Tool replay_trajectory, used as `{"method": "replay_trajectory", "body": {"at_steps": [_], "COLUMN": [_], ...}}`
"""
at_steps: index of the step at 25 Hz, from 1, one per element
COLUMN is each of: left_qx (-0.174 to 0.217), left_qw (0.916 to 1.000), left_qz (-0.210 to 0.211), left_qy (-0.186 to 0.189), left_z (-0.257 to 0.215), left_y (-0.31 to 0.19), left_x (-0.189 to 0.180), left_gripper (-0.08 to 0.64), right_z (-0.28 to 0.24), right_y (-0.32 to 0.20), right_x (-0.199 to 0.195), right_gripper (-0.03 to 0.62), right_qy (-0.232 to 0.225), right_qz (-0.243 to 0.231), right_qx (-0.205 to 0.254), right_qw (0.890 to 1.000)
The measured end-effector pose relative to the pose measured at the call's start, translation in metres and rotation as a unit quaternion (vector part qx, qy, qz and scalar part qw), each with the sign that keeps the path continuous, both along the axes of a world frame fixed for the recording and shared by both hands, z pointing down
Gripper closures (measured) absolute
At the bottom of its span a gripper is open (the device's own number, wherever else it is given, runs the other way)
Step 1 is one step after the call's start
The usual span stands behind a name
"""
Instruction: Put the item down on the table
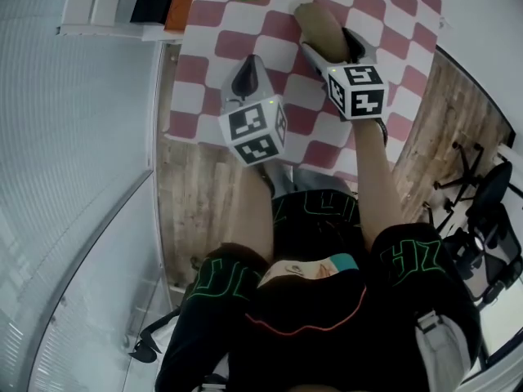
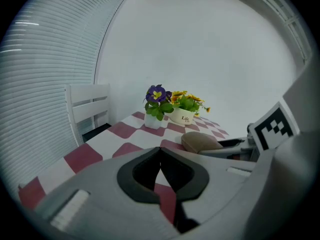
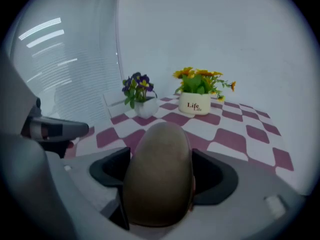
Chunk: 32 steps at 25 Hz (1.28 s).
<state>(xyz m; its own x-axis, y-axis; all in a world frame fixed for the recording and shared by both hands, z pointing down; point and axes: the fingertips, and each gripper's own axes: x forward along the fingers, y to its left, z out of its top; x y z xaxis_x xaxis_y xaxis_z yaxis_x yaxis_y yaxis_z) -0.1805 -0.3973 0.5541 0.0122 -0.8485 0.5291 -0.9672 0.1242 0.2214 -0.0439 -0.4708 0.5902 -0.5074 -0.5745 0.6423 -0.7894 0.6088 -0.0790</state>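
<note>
A tan, smooth oval item (image 3: 157,176) fills the space between the dark pads of my right gripper (image 3: 159,173), which is shut on it. In the head view the item (image 1: 320,27) is held over the red-and-white checked table (image 1: 204,113) by the right gripper (image 1: 328,41); I cannot tell whether it touches the cloth. From the left gripper view the item (image 2: 200,142) shows low over the table, to the right. My left gripper (image 2: 160,170) is shut with nothing in it, and it hovers over the table's near edge (image 1: 248,78).
Two flower pots stand at the table's far side: purple flowers (image 3: 139,98) and yellow flowers in a white pot (image 3: 196,98). A white chair (image 2: 87,111) stands at the left. Wooden floor (image 1: 192,202) and dark stands (image 1: 482,219) lie near the person's legs.
</note>
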Motion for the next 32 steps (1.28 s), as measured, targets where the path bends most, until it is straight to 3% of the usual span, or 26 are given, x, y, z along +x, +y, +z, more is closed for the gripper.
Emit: {"method": "replay_trajectory", "body": {"at_steps": [9,17,26,31,32], "left_qx": [0.001,0.028,0.08,0.121,0.13], "left_qw": [1.0,0.9995,0.9966,0.9923,0.991], "left_qz": [-0.003,-0.001,0.007,0.016,0.018], "left_qy": [-0.003,-0.011,-0.017,-0.023,-0.025], "left_z": [-0.001,-0.03,-0.077,-0.114,-0.123], "left_y": [0.005,0.008,0.026,0.038,0.04], "left_x": [-0.008,-0.015,-0.011,-0.007,-0.007], "left_gripper": [0.551,0.551,0.549,0.549,0.549], "right_z": [0.01,0.006,-0.074,-0.132,-0.145], "right_y": [0.001,0.002,0.023,0.044,0.048], "right_x": [0.0,0.006,0.016,0.022,0.024], "right_gripper": [0.201,0.201,0.212,0.394,0.407], "right_qy": [0.008,0.0,-0.068,-0.098,-0.098], "right_qz": [0.0,0.025,0.049,0.058,0.062], "right_qx": [-0.008,-0.049,0.028,0.109,0.129], "right_qw": [1.0,0.998,0.996,0.988,0.985]}}
